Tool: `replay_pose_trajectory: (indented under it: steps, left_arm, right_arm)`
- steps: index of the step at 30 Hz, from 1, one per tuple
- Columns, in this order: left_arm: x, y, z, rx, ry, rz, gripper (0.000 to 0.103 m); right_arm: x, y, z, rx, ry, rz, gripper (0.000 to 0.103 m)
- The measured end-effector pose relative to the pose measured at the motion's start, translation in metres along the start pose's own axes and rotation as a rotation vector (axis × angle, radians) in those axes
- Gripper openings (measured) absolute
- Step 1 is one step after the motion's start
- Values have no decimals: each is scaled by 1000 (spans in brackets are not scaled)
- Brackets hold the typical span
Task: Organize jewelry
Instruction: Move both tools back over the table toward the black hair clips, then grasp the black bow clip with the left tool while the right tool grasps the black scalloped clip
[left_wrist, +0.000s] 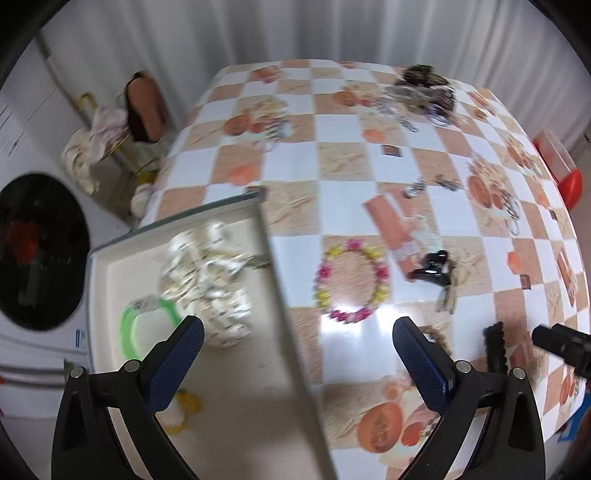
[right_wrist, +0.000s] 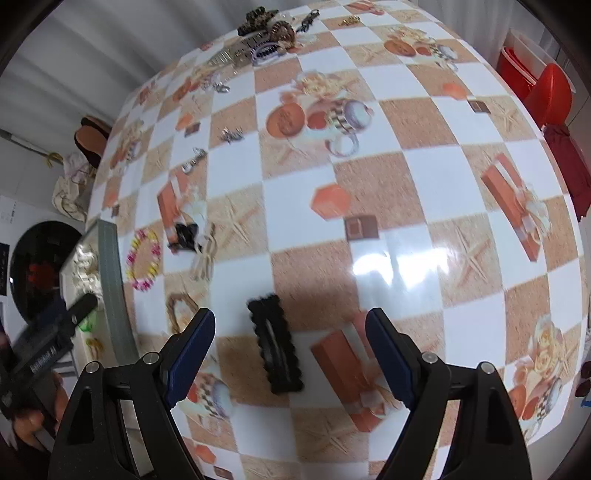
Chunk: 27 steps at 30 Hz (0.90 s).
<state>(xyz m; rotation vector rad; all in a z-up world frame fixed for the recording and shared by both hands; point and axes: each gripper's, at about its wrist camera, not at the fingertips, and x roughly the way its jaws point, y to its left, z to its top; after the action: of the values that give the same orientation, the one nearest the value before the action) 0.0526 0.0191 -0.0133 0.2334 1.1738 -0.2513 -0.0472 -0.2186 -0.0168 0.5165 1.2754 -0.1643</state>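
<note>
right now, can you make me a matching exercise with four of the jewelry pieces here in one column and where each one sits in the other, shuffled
Things:
1. green bangle
2. pink and yellow bead bracelet
3. black scalloped hair clip
4. dark hair claw pile

Places:
A. far end of the table
B. inside the white tray
C. on the table between the right gripper's open fingers
D. on the table just beside the tray's edge

Pairs: 1-B, 2-D, 3-C, 4-A
</note>
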Motion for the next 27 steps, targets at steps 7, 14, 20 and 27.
replay_pose_trajectory:
  steps: [7,14,20,27]
  left_arm:
    - [16,-31,9,128,2,-12,103]
    - [33,-56,16,237,19,-28,89]
    - [46,-74,24,314,30,-57,82]
    - [60,-94,30,405,42,-92,82]
  right_arm:
    - [6,-3,-18,-46,26,-27,86]
    - [17,1,-26,-94,45,-65,86]
    - [26,9,-32,-141,60,-82,86]
    - [40,19,-36,-179,72,-110,86]
